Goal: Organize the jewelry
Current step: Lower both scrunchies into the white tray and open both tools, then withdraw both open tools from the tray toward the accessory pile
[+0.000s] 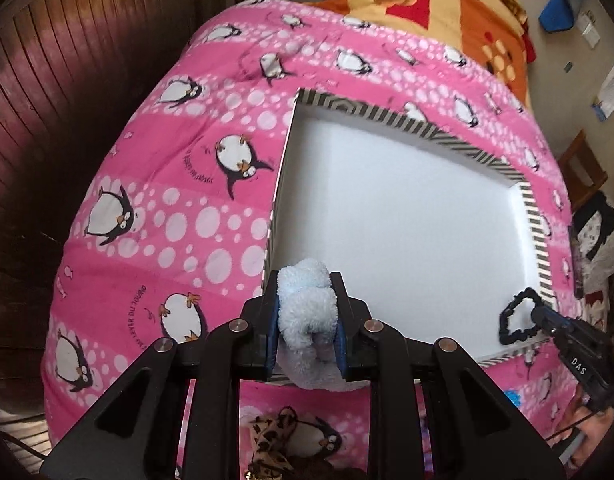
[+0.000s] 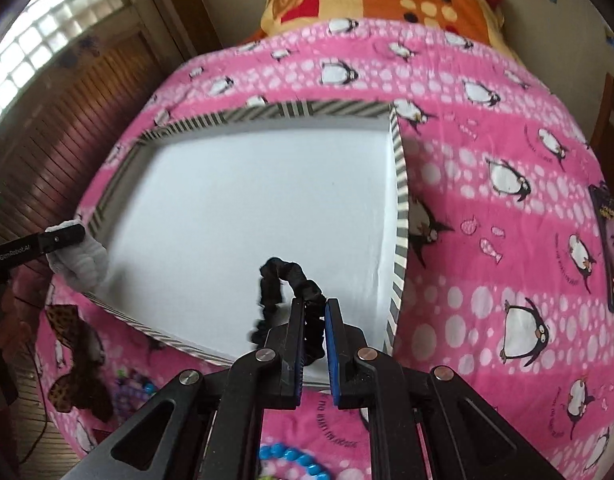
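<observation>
A shallow white box with a striped rim lies on the pink penguin blanket; it also shows in the right wrist view. My left gripper is shut on a fluffy pale blue scrunchie, held over the box's near left corner; the scrunchie also shows in the right wrist view. My right gripper is shut on a black scrunchie, held over the box's near edge; the black scrunchie also shows in the left wrist view.
A leopard-print bow lies on the pink blanket below the box's left corner, also in the left wrist view. Blue and coloured beads lie near the front edge. A phone lies at right. An orange blanket is piled behind.
</observation>
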